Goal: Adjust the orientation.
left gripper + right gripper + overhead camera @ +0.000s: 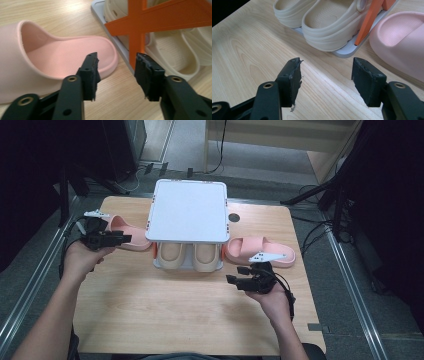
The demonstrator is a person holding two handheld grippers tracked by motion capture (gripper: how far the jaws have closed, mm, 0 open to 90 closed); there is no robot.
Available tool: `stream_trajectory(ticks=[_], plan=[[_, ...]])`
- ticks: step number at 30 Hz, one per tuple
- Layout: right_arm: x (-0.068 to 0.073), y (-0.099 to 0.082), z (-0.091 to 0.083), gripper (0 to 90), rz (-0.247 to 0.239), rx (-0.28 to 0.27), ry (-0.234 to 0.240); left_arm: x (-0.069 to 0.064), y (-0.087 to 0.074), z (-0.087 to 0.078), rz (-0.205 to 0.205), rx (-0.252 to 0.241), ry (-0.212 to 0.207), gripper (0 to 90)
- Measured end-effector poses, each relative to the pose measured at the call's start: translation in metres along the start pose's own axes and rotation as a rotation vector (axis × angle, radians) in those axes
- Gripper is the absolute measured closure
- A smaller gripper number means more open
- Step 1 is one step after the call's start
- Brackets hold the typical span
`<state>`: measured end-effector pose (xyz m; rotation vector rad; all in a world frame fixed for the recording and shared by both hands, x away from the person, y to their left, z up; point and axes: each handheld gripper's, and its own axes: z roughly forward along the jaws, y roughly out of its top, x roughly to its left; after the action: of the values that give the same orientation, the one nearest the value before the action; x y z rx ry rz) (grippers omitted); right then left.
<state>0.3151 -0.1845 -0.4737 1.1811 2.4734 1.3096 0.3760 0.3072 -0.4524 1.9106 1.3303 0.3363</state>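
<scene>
The left pink slipper (50, 60) lies near the worktop's (165, 315) left edge, long axis running across toward the shoe rack (189, 210). The left tongs (116, 75), jaws apart and empty, sit at its heel rim. The right tongs (325, 80), also apart and empty, hover near the right pink slipper (260, 251).

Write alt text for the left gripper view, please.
Two black fingers of the left gripper stand apart over a wooden table, nothing between them, just short of a pink slipper's heel. At right, beige clogs sit in a white rack with orange braces.
</scene>
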Motion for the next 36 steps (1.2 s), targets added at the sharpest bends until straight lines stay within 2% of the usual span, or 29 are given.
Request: stream_trajectory(ticks=[5,8,12,14,18,22,25,29,31,34,36], plan=[[0.002,-0.002,0.0,41.2,-0.002,0.008,-0.007,0.013,-0.004,0.01,-0.027,-0.004,0.027,63.4],[0.004,-0.006,-0.001,41.3,0.001,0.017,-0.018,0.02,-0.003,0.017,-0.058,0.018,0.005,67.7],[0.007,-0.011,-0.005,41.6,0.005,0.019,-0.025,0.024,-0.002,0.026,-0.058,0.046,0.006,77.1],[0.009,-0.014,-0.008,41.6,0.007,0.019,-0.032,0.028,-0.003,0.03,-0.067,0.038,0.01,79.9],[0.009,-0.017,-0.011,41.6,0.018,0.017,-0.046,0.038,-0.001,0.036,-0.085,0.052,0.038,85.1],[0.009,-0.021,-0.015,41.6,0.03,0.015,-0.058,0.045,-0.003,0.043,-0.112,0.073,0.038,88.0],[0.008,-0.022,-0.016,41.6,0.034,0.016,-0.064,0.048,-0.002,0.045,-0.122,0.069,0.048,88.3],[0.009,-0.024,-0.016,41.6,0.036,0.015,-0.067,0.055,-0.006,0.051,-0.135,0.088,0.07,88.2],[0.009,-0.024,-0.016,41.5,0.032,0.016,-0.069,0.057,-0.008,0.053,-0.126,0.103,0.091,88.2],[0.009,-0.023,-0.015,41.4,0.035,0.021,-0.067,0.06,-0.009,0.053,-0.148,0.092,0.073,88.3],[0.009,-0.023,-0.014,41.4,0.031,0.025,-0.066,0.059,-0.01,0.054,-0.137,0.095,0.079,88.4]])
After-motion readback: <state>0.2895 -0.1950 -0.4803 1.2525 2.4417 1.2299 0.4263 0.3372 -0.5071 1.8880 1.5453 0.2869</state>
